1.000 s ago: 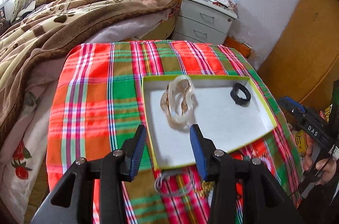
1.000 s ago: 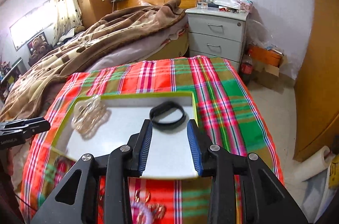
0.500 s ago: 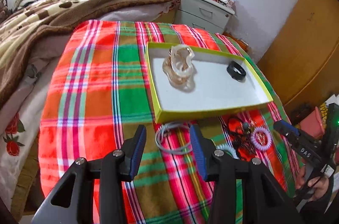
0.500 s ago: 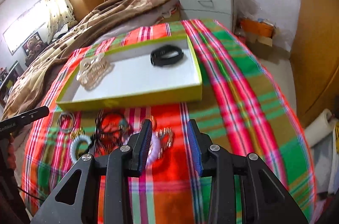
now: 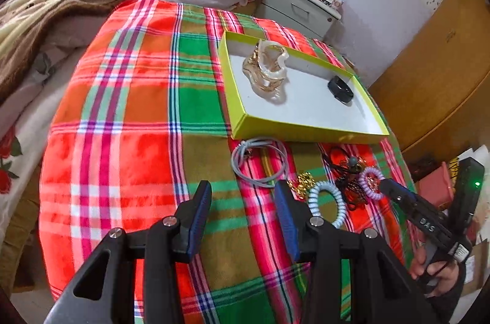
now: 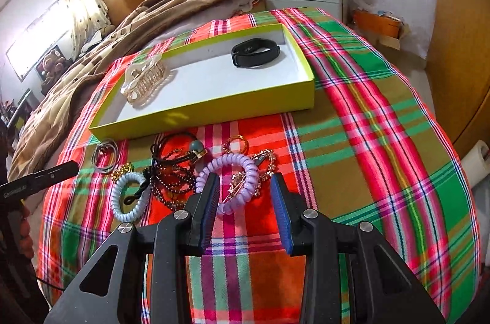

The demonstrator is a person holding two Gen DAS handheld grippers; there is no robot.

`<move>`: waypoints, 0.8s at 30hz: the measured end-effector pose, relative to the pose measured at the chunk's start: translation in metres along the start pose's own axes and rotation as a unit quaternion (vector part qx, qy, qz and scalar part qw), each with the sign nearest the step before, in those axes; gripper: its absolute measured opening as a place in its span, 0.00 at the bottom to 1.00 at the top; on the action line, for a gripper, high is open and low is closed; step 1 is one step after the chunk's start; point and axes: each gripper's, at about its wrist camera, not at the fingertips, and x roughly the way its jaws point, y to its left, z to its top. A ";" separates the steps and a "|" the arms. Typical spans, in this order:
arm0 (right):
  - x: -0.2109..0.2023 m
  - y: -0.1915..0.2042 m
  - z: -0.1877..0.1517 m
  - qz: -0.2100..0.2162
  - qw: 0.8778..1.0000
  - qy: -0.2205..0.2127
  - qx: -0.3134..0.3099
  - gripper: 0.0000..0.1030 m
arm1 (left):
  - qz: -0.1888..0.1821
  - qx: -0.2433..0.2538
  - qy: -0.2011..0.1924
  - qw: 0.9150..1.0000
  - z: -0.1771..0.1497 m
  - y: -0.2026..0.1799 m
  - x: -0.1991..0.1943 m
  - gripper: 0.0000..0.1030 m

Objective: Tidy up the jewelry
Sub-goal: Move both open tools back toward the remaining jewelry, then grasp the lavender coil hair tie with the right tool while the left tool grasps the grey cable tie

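Over the bench's near edge, the left view shows the left hand-held gripper [image 5: 243, 209] pulled back from the yellow-green cardboard tray [image 5: 301, 132], wide open and empty, facing the grey wire hoops [image 5: 258, 160]. From the right view, the right hand-held gripper [image 6: 245, 203], likewise withdrawn, gapes empty around the lilac spiral hair tie [image 6: 228, 180], probably the next pick.

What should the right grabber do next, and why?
Probably ease the right gripper down and close on the purple spiral hair tie. Its jaws are open right over it, and the tie lies outside the yellow-green box.
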 end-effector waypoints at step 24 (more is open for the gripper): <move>-0.020 -0.015 0.007 0.010 0.999 -0.043 0.006 0.10 | 0.030 0.001 0.015 0.999 0.013 -0.003 0.018 0.43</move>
